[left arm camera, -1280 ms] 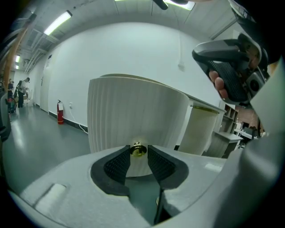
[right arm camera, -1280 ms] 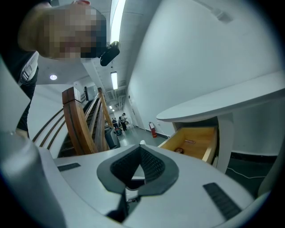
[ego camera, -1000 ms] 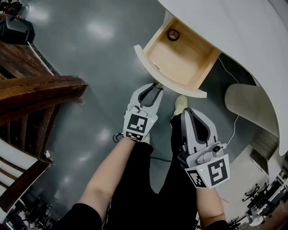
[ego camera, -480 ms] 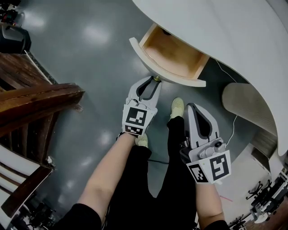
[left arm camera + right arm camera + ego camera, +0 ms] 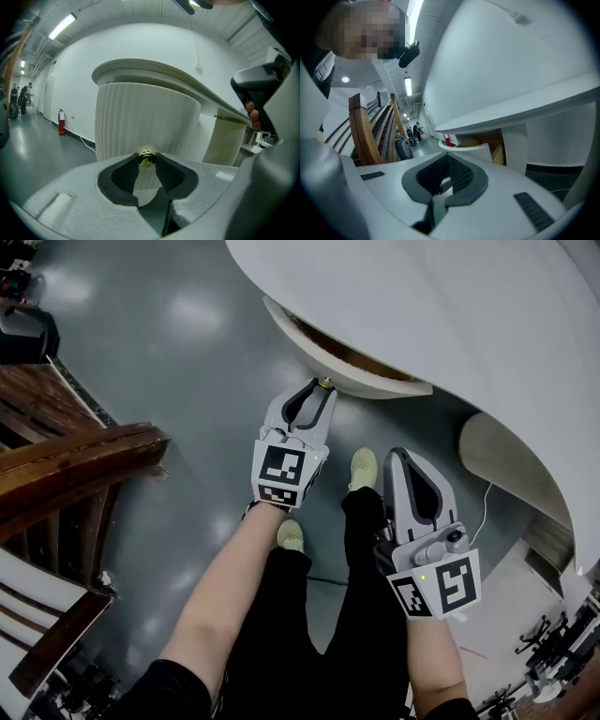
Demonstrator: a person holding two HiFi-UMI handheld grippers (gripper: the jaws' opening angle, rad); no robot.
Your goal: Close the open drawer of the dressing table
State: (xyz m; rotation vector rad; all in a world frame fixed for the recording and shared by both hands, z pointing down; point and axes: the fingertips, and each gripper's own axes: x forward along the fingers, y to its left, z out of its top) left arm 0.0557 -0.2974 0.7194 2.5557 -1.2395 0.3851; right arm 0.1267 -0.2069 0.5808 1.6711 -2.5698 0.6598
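Note:
The white ribbed drawer front (image 5: 349, 374) stands out only a little from under the dressing table top (image 5: 450, 306), with a thin strip of its wooden inside showing. My left gripper (image 5: 322, 390) is shut on the drawer's small brass knob (image 5: 326, 383). In the left gripper view the knob (image 5: 147, 158) sits pinched between the black pads, with the ribbed front (image 5: 140, 117) right behind it. My right gripper (image 5: 404, 463) hangs back beside the person's leg, shut with nothing in it. The right gripper view shows the drawer (image 5: 471, 149) from the side, beyond the right gripper (image 5: 446, 155).
A dark wooden stair rail (image 5: 84, 460) stands at the left. A white ribbed pedestal (image 5: 511, 460) stands to the right below the table, with a thin cable (image 5: 487, 507) beside it. The person's shoes (image 5: 363, 468) are on the grey floor. A fire extinguisher (image 5: 61, 126) stands by the far wall.
The drawer has slid in under the table top with my left gripper on its knob moving forward. The drawer's wooden inside and the dark ring in it are now hidden. The right gripper barely moved.

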